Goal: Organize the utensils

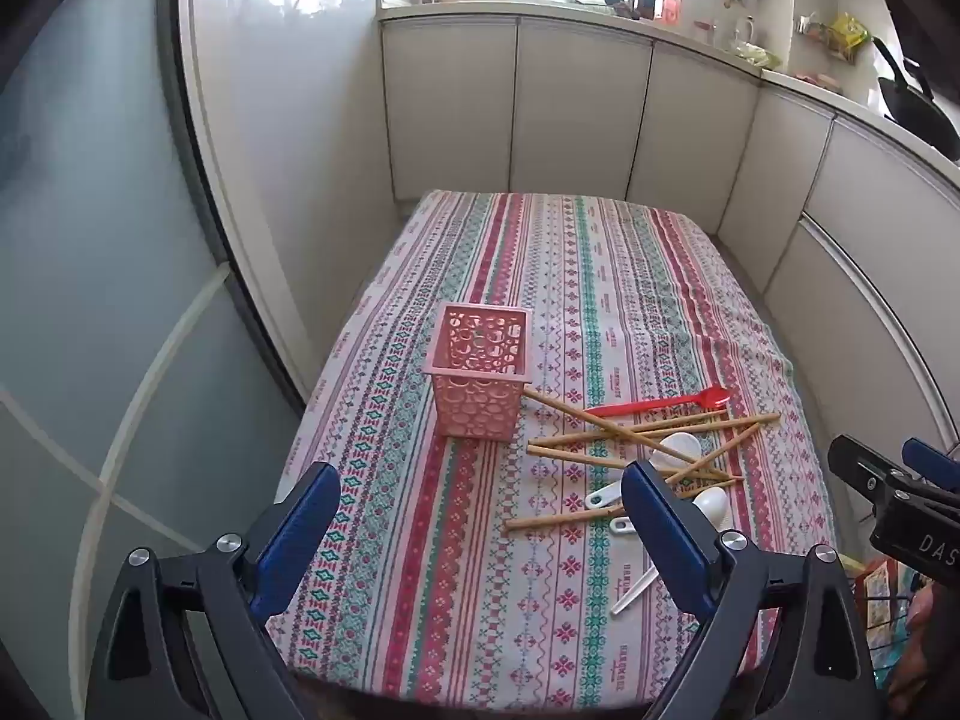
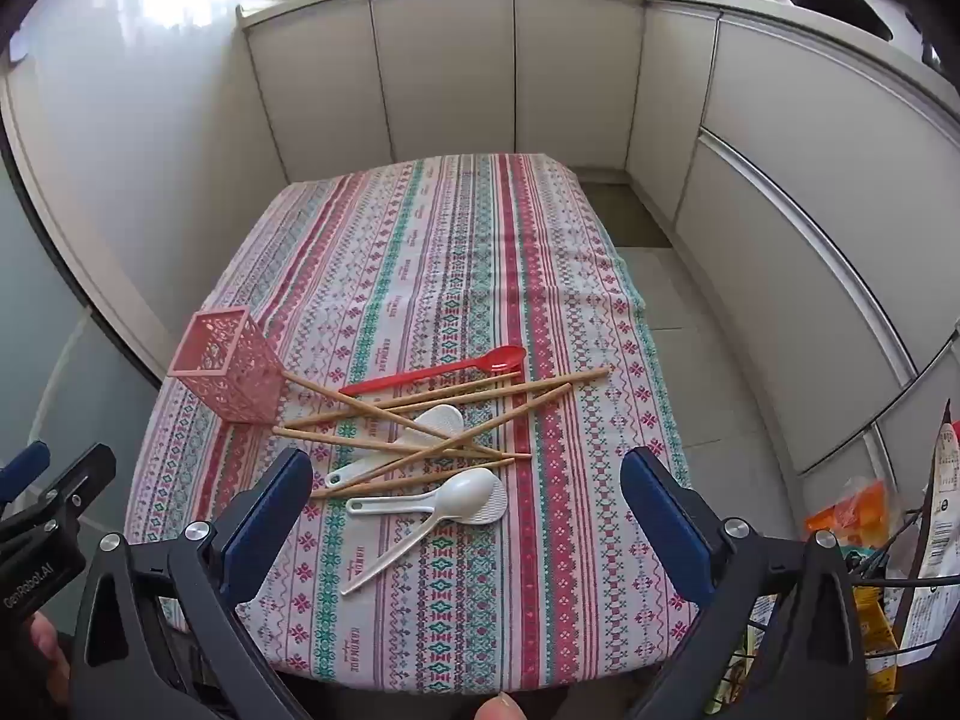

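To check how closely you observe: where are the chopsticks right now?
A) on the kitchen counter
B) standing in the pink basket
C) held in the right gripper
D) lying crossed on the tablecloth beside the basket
D: the chopsticks lie crossed on the tablecloth beside the pink basket, which holds none.

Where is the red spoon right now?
In the right wrist view, the red spoon lies on the tablecloth at the far edge of the chopsticks, right of the pink basket.
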`<state>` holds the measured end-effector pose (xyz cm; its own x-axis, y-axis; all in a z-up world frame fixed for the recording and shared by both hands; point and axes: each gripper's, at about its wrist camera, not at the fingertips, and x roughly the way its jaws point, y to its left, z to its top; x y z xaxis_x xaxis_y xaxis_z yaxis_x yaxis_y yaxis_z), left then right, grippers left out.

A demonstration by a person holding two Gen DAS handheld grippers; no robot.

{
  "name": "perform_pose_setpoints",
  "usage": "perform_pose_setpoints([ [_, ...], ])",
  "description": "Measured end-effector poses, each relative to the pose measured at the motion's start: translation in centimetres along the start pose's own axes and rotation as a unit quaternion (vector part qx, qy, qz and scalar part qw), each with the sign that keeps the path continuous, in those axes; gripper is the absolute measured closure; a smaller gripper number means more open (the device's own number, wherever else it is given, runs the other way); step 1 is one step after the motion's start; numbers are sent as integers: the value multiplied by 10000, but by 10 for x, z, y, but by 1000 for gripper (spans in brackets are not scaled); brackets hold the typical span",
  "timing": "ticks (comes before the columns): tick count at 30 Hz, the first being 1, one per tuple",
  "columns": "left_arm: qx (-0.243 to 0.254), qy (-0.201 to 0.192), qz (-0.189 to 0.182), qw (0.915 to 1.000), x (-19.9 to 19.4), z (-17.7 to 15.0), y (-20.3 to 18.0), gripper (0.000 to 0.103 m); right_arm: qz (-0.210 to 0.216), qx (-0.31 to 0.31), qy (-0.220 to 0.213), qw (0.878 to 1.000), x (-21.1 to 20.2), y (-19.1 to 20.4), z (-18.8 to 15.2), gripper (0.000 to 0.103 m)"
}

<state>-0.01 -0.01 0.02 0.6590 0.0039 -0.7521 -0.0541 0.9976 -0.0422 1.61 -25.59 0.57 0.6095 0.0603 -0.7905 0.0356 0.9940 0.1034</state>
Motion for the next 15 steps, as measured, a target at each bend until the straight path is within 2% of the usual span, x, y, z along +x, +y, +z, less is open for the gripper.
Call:
perform_pose_setpoints([
  [15, -20, -6, -42, 10000, -4, 3, 1, 7, 80, 45, -37, 10000, -1, 0, 3, 0],
])
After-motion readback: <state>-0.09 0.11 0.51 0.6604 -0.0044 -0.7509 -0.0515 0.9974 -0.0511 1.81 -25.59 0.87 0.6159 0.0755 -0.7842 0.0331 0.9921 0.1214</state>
